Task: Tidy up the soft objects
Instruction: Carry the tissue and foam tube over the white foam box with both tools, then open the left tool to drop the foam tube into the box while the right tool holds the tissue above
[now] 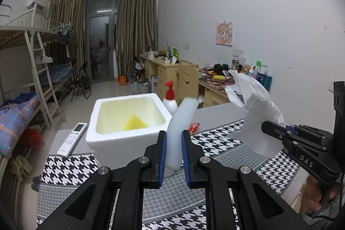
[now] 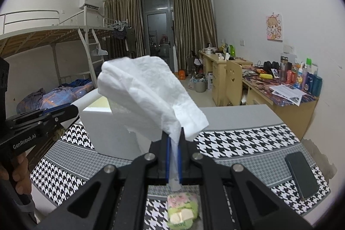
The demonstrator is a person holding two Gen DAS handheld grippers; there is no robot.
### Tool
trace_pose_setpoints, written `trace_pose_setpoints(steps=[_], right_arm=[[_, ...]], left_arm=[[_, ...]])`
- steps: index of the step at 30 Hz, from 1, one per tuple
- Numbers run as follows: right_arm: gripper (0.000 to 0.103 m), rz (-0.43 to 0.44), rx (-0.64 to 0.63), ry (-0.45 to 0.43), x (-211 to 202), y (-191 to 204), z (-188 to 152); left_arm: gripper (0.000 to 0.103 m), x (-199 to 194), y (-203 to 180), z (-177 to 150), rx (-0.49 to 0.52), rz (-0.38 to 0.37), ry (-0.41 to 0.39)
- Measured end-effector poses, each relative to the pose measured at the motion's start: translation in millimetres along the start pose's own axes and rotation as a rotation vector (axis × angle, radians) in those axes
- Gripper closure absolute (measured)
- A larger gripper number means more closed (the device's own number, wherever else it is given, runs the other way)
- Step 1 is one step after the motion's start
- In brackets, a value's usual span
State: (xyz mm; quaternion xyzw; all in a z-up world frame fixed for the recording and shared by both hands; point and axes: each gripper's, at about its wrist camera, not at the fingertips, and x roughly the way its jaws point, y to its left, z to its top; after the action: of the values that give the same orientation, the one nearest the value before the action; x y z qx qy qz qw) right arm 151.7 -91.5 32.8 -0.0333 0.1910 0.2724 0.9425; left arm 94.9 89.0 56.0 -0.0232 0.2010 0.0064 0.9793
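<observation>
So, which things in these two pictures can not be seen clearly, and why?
- White tube in the left gripper, left wrist view: blurred, its lower end behind the fingers.
- Yellow item in the foam box: the wall cuts it off.
- Foam box inside, right wrist view: the tissue held by the right gripper covers it.
- Tissue pack: partly under the gripper.
- Red packet: blurred, half hidden.

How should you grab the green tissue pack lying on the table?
Grip the tissue pack across its narrow sides, coming down from above. It lies flat on the tablecloth, so only its top and sides are open to the tongs.
</observation>
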Motion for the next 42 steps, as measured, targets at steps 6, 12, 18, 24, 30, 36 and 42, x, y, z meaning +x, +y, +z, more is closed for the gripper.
trace_pose_setpoints(steps=[6, 12, 18, 24, 30, 36, 42], right_arm=[[0.095, 0.015, -0.014, -0.003, 8.2, 9.1, 11.5], [0.095, 0.023, -0.024, -0.004, 15.2, 14.8, 21.3], [0.095, 0.031, -0.044, -0.006, 22.8, 24.2, 33.0], [0.095, 0.041, -0.053, -0.009, 30.6, 29.7, 44.9], [0.095, 0.052, -0.055, 0.011, 43.1, 36.0, 53.1], [0.095, 0.054, -0.057, 0.030, 55.8, 43.9, 60.0], [0.095, 0.050, -0.060, 0.049, 65.8, 51.5, 67.6]], left_arm=[[0.088, 0.4, 5.8, 12.2, -0.012, 0.018, -0.024], [0.088, 3.6, 11.5, 19.1, -0.022, 0.055, -0.032], [0.088, 9.1, 17.8, 27.7, -0.026, 0.085, -0.041], [0.088, 12.3, 24.5, 33.8, -0.030, 0.118, -0.051], [0.088, 19.5, 33.4, 36.1, -0.056, 0.152, -0.048], [0.088, 28.4, 42.7, 38.5, -0.073, 0.173, -0.044], [0.088, 36.0, 48.0, 39.5, -0.083, 0.192, -0.035]])
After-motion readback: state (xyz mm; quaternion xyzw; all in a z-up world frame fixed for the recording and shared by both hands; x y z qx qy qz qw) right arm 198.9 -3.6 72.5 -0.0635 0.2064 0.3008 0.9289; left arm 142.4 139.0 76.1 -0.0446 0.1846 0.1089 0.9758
